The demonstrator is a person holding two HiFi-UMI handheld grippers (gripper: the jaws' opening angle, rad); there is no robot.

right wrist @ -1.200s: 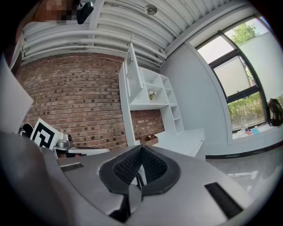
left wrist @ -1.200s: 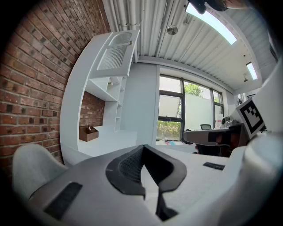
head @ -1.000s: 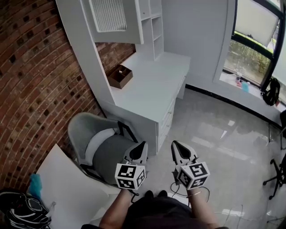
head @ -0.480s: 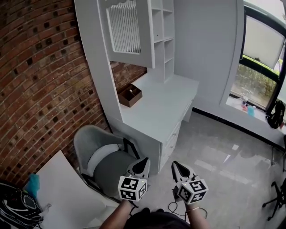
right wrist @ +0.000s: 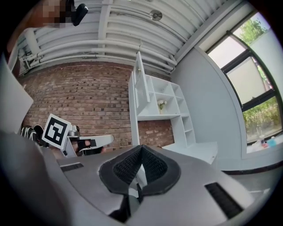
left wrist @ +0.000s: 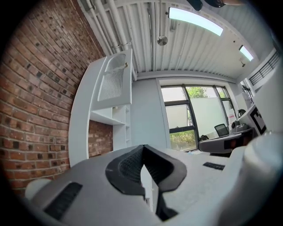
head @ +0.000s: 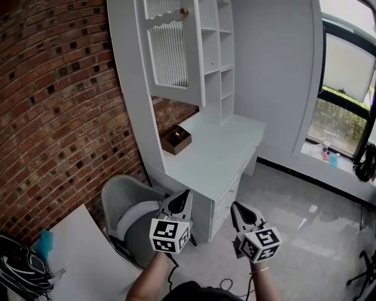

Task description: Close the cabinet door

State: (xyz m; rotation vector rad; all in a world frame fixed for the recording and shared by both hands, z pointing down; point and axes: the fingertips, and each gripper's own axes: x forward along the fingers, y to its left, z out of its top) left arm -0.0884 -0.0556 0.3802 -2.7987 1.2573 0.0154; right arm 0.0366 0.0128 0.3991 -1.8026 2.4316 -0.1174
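The white cabinet door (head: 170, 53) with a slatted panel and a gold knob (head: 184, 11) stands swung open on the hutch above the white desk (head: 217, 156). It also shows in the left gripper view as the cabinet door (left wrist: 113, 80), and edge-on in the right gripper view as the door (right wrist: 140, 86). My left gripper (head: 184, 196) and right gripper (head: 235, 207) hover side by side in front of the desk, well below the door. Both are shut and hold nothing, seen in their own views as the left gripper (left wrist: 142, 153) and right gripper (right wrist: 141, 149).
A brown wooden tray (head: 176, 140) sits on the desk by the brick wall (head: 53, 106). A grey chair (head: 126, 203) is tucked at the desk's near end. A white board (head: 76, 253) and a black bag (head: 17, 264) lie lower left. Windows (head: 346, 94) are right.
Both grippers have risen a little while staying shut. The head view has tilted upward, so more of the open cabinet door and its knob has come into sight.
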